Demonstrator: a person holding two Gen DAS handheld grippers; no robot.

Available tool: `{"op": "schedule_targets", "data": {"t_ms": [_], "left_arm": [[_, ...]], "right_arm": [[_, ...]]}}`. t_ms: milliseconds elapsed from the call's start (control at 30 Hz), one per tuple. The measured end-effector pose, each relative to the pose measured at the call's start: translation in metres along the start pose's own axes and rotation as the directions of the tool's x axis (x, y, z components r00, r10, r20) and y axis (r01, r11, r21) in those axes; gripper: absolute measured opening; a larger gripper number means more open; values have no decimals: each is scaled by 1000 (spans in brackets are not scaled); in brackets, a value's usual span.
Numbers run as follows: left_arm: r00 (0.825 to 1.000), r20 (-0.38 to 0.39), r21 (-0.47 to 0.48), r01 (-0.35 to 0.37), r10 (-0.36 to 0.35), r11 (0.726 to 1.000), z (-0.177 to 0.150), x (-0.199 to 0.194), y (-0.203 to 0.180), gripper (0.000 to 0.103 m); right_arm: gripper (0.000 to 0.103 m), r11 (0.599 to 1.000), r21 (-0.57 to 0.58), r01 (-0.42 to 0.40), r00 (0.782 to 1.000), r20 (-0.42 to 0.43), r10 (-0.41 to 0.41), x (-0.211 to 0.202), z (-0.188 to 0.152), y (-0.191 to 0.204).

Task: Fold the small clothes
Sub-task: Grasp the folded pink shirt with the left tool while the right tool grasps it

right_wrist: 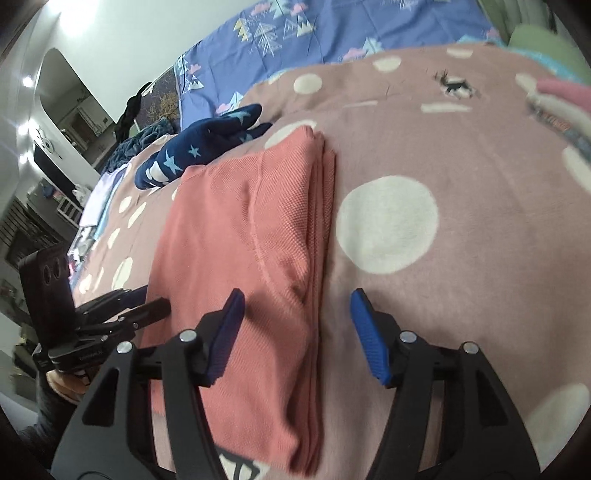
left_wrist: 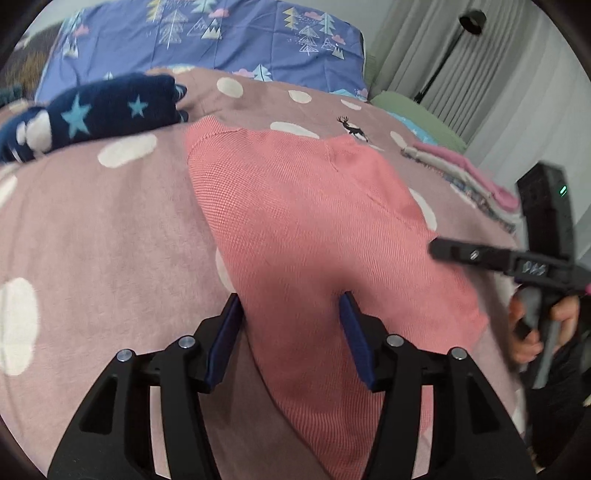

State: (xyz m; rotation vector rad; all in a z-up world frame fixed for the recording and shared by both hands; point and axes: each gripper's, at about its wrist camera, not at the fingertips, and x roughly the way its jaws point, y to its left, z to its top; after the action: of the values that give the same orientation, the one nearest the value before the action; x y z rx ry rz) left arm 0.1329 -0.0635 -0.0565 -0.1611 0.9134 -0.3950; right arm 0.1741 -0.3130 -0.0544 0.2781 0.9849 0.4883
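Note:
A folded salmon-pink knit garment (left_wrist: pixel 314 229) lies on the pink dotted blanket (left_wrist: pixel 110 229); it also shows in the right wrist view (right_wrist: pixel 240 240) with its stacked fold edges on the right side. My left gripper (left_wrist: pixel 291 306) is open, its jaws straddling the garment's near left edge, holding nothing. My right gripper (right_wrist: pixel 295 301) is open over the garment's near right edge, empty. The right gripper also shows at the right in the left wrist view (left_wrist: pixel 443 251); the left gripper shows at the left in the right wrist view (right_wrist: pixel 147 306).
A navy star-print garment (left_wrist: pixel 92 114) lies at the far left of the blanket. A stack of folded clothes (left_wrist: pixel 469 177) sits at the right edge. A blue tree-print duvet (left_wrist: pixel 207 40) lies behind. Curtains and a floor lamp (left_wrist: pixel 469 22) stand at the back right.

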Motion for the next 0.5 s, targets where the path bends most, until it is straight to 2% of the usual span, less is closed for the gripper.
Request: {"op": "schedule_targets", "data": {"t_ms": [167,267,400,500], "left_arm": [[997,2,-70,75,-75,995,9,15,15,56],[997,-2,-58,72,-72,996,16,21,15,56],[998,-10,-41,69,-69,997,25,28,14,56],[997,-11,-37,80,-80,996,32,34,16,57]], "right_arm": [[67,998,-20,-58,998,-12,58,20,19,-11],[67,997,-21,-80,997,-11,80,27,32,-14],[65,995,-78,-61,998,-13,60,35,43,-6],[60,993,-105,-60,998,-12,59,41,52,-4]]}}
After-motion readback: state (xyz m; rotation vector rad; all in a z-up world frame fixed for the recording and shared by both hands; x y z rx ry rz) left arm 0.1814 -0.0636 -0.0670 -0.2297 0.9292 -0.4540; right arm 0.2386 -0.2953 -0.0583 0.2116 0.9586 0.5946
